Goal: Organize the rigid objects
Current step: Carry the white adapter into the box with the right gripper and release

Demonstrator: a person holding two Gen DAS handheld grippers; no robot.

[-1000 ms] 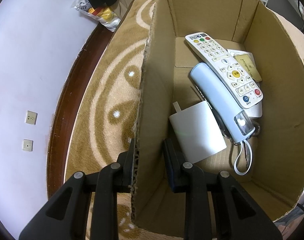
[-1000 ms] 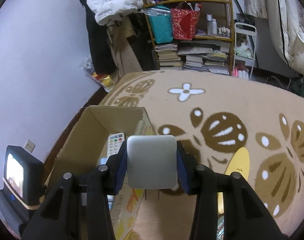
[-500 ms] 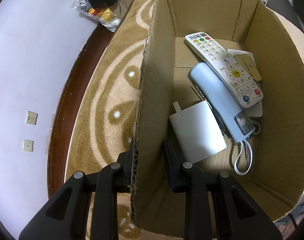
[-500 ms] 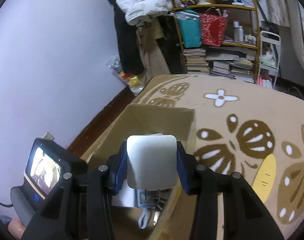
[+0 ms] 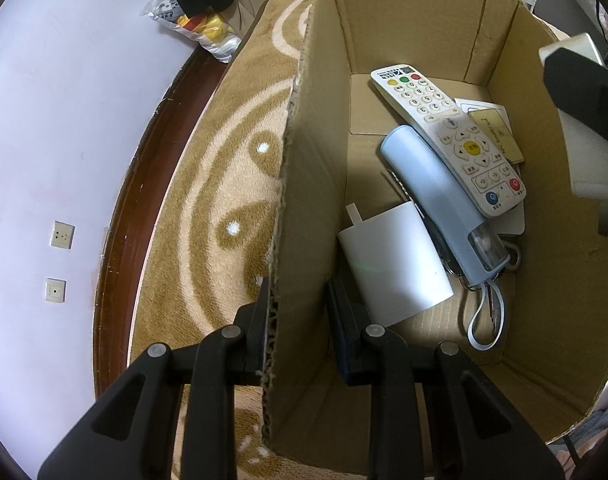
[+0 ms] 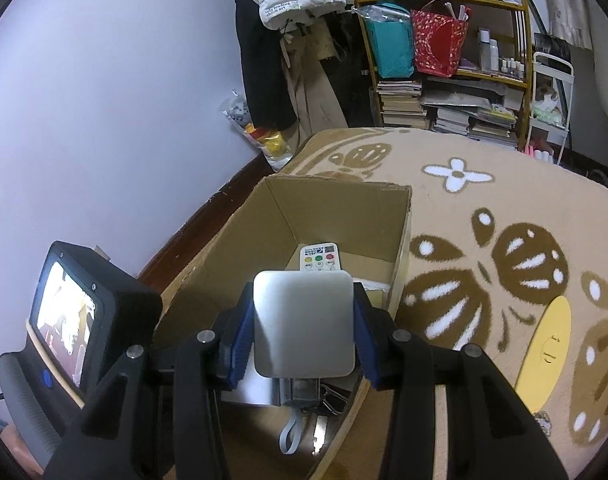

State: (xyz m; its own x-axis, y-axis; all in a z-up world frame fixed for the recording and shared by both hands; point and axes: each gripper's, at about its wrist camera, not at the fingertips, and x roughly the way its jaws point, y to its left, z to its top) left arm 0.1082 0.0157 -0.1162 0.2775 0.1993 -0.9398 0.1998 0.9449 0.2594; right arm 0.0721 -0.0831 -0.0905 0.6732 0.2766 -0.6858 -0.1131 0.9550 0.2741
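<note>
Your left claw (image 5: 296, 312) is clamped on the left wall of the box (image 5: 304, 200): one finger lies outside against the cardboard, the other inside, and the wall edge runs between them.

The box stands on the rug (image 5: 224, 184), near the rug's edge by the dark skirting and the pale wall. On the box floor:
- a white block (image 5: 392, 256) lies at the near left, just beside your inner left finger;
- a pale blue case (image 5: 436, 196) lies diagonally across the middle, its strap looping toward the near wall, with keys partly hidden beneath it;
- a white remote (image 5: 448, 136) lies over the case's far side, its top end pointing to the far left corner;
- a gold card (image 5: 496, 132) lies on white cards at the right wall, partly under the remote.

Your right claw (image 6: 303, 332) grips a silver slab (image 6: 303, 324) by its two side edges, the blue pads pressing on both sides. The slab is held above the open box, over its near half, with the remote's top end showing just beyond the slab's far edge. In the left view, the right claw and slab enter at the box's right wall, above the rim.

A yellow disc (image 6: 548, 352) lies on the rug to the right of the box, well apart from it.
</note>
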